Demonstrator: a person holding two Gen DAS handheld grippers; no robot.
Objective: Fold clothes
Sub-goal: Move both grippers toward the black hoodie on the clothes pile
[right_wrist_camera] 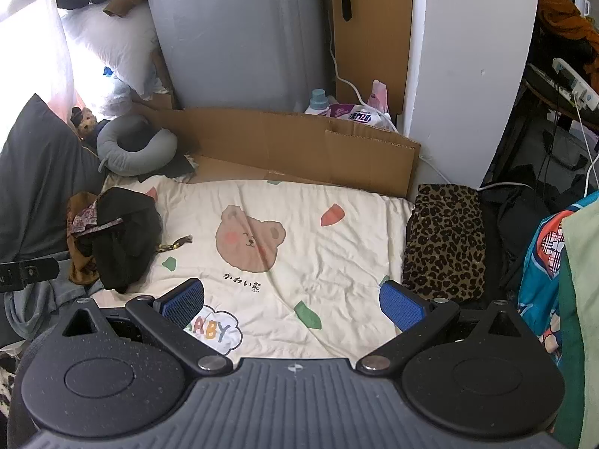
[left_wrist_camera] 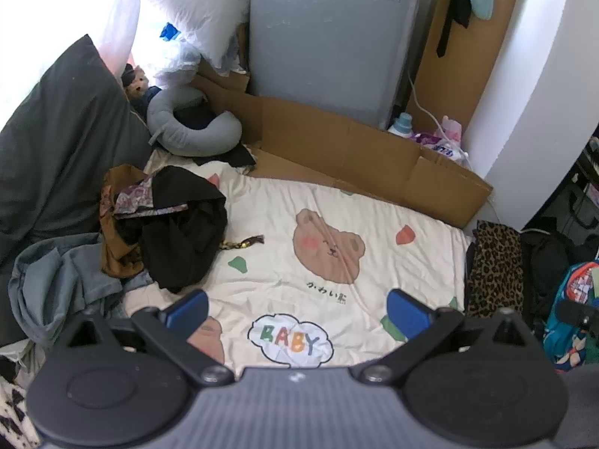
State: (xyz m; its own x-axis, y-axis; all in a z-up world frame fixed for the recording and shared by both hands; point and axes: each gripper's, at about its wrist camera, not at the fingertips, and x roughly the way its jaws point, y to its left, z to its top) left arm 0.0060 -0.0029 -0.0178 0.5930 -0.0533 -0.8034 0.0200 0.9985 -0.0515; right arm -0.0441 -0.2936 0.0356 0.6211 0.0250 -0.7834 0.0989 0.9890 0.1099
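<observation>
Left tongs [left_wrist_camera: 297, 308]: spread wide, blue pads apart, nothing between them; held above the near part of the bed.
Right tongs [right_wrist_camera: 292, 301]: spread wide, empty; also above the near part of the bed, with the edge of the other tool visible at far left.
Bed [left_wrist_camera: 337, 202]: covered by a cream quilt with bear faces, the word "BABY" and small coloured shapes; middle area bare.
Clothes [left_wrist_camera: 176, 224]: unfolded heap on the left side of the bed; a black garment [right_wrist_camera: 123, 239] lies on top, with brown and patterned fabric under it.
Grey garment [left_wrist_camera: 56, 277]: crumpled, just beside the heap, at the near left.
Leopard cloth [right_wrist_camera: 445, 239]: folded flat at the right edge of the bed, well apart from the heap.
Cardboard [left_wrist_camera: 355, 149]: standing along the far edge of the bed.
Neck pillow [left_wrist_camera: 187, 127]: at the far left corner, beyond the heap.
</observation>
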